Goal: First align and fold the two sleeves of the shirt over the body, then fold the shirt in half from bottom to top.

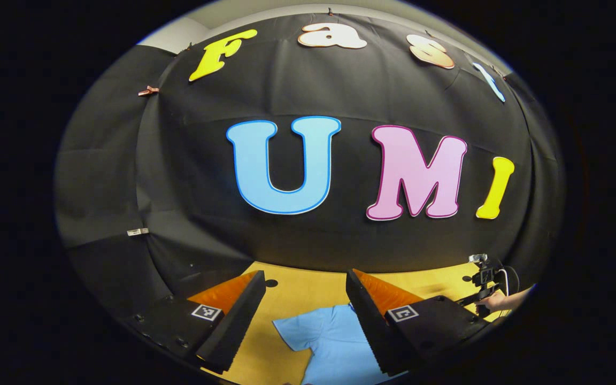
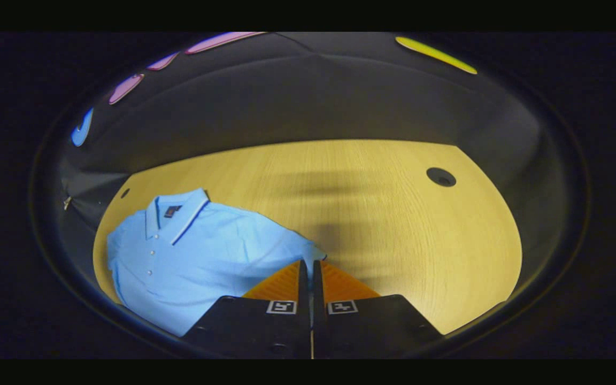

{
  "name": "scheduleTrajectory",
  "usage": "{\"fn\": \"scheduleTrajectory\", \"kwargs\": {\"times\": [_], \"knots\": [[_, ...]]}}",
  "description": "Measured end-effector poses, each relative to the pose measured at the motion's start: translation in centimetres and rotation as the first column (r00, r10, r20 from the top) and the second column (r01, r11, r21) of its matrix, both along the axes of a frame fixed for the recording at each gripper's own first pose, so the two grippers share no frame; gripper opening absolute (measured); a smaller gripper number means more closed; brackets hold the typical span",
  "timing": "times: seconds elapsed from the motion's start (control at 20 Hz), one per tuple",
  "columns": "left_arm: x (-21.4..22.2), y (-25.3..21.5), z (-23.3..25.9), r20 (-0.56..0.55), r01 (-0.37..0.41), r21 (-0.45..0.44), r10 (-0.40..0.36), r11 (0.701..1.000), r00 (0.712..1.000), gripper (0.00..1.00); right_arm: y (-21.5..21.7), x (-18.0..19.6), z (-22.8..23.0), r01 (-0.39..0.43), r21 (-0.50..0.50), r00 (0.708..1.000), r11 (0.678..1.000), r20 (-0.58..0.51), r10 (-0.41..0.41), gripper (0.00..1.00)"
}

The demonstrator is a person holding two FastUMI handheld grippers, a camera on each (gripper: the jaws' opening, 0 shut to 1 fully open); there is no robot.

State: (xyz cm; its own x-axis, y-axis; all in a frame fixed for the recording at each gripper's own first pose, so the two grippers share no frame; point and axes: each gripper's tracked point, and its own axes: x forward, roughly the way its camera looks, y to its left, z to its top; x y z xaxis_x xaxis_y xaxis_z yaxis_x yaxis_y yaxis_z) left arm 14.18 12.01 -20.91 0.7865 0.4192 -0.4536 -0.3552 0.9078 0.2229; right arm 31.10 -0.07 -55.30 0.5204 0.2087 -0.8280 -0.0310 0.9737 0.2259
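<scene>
The blue polo shirt (image 2: 201, 251) lies flat, buttons up, on the wooden surface (image 2: 393, 214), collar toward the far wall. My right claw (image 2: 308, 270), fingers closed with nothing visibly between them, sits at the tip of the near sleeve (image 2: 300, 248). My left claw (image 1: 305, 310) hangs spread open above the shirt (image 1: 335, 342), which extends below and ahead of it.

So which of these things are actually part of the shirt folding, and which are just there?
Part of the job:
- light blue polo shirt
- left gripper, open
- right gripper, closed at the shirt's sleeve edge

Just there:
- wooden table
- round hole in the tabletop
</scene>
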Motion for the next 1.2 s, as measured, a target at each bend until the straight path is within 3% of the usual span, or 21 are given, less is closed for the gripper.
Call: {"fn": "scheduleTrajectory", "kwargs": {"times": [0.15, 0.2, 0.3, 0.4, 0.45, 0.5, 0.55, 0.6, 0.7, 0.8, 0.85, 0.9, 1.05, 1.1, 1.15, 1.2], "knots": [[-1.3, 1.3, 0.5, 0.003, -0.012, 0.008, 0.012, 1.0, 1.0, 0.97, 4.4, 0.4, 5.9, -0.043, 0.12, 0.996, 0.992, 0.085, 0.033, 0.06], [-1.8, 1.6, 0.4, 0.004, -0.012, 0.01, 0.012, 1.0, 1.0, 0.97, 6.3, 0.3, 7.6, -0.056, 0.168, 0.994, 0.984, 0.097, 0.04, 0.02], [-2.2, 2.1, 0.5, 0.007, -0.012, 0.003, 0.012, 1.0, 1.0, 0.97, 10.3, -0.7, 9.4, -0.099, 0.267, 0.992, 0.959, 0.097, 0.076, 0.06], [-2.4, 2.3, -0.3, 0.005, -0.011, -0.009, 0.011, 1.0, 1.0, 0.97, 13.7, -1.6, 9.3, -0.154, 0.301, 0.986, 0.941, 0.104, 0.128, 0.06], [-2.9, 2.9, -1.1, -0.008, -0.014, -0.005, 0.014, 1.0, 1.0, 0.97, 14.3, -2.2, 8.1, -0.165, 0.283, 0.985, 0.945, 0.089, 0.145, 0.0], [-4.2, 3.9, -2.4, -0.041, -0.018, 0.009, 0.019, 1.0, 0.999, 0.97, 15.2, -3.4, 6.0, -0.169, 0.267, 0.986, 0.949, 0.032, 0.166, 0.02], [-4.7, 4.4, -3.1, -0.068, -0.02, 0.015, 0.021, 1.0, 0.997, 0.97, 15.6, -4.2, 4.4, -0.164, 0.259, 0.985, 0.952, -0.014, 0.173, 0.26], [-4.9, 4.6, -3.8, -0.085, -0.014, 0.018, 0.015, 1.0, 0.996, 0.97, 15.7, -4.6, 3.1, -0.15, 0.247, 0.985, 0.957, -0.041, 0.165, 0.32], [-4.9, 4.9, -5.6, -0.111, -0.001, 0.0, 0.001, 1.0, 0.994, 0.96, 16.1, -5.2, 2.7, -0.136, 0.252, 0.987, 0.958, -0.05, 0.153, 0.54], [-4.7, 5.4, -8.2, -0.133, -0.006, -0.052, -0.001, 0.999, 0.991, 0.97, 15.8, -5.1, 3.6, -0.141, 0.251, 0.988, 0.958, -0.03, 0.153, 0.95], [-4.6, 5.9, -9.6, -0.152, -0.023, -0.083, 0.011, 0.996, 0.988, 0.97, 15.5, -4.9, 4.6, -0.144, 0.259, 0.988, 0.955, -0.011, 0.152, 0.88], [-4.3, 6.6, -11.6, -0.17, -0.043, -0.116, 0.023, 0.992, 0.985, 0.97, 14.8, -4.8, 6.7, -0.139, 0.274, 0.99, 0.952, 0.02, 0.139, 0.96], [-2.4, 9.0, -16.8, -0.267, -0.006, -0.087, -0.017, 0.996, 0.963, 0.97, 12.1, -5.1, 11.2, -0.128, 0.284, 0.99, 0.95, 0.088, 0.107, 0.96], [-1.4, 9.5, -18.3, -0.293, 0.0, -0.1, -0.03, 0.995, 0.956, 0.97, 11.1, -5.3, 12.3, -0.129, 0.278, 0.989, 0.952, 0.11, 0.101, 0.88], [-0.5, 9.9, -19.8, -0.308, -0.002, -0.125, -0.037, 0.992, 0.951, 0.97, 9.9, -5.7, 13.4, -0.129, 0.267, 0.987, 0.955, 0.132, 0.096, 0.97], [0.3, 10.3, -21.4, -0.329, -0.018, -0.144, -0.031, 0.989, 0.944, 0.97, 8.9, -6.1, 14.2, -0.132, 0.259, 0.985, 0.957, 0.146, 0.096, 0.96]]}}
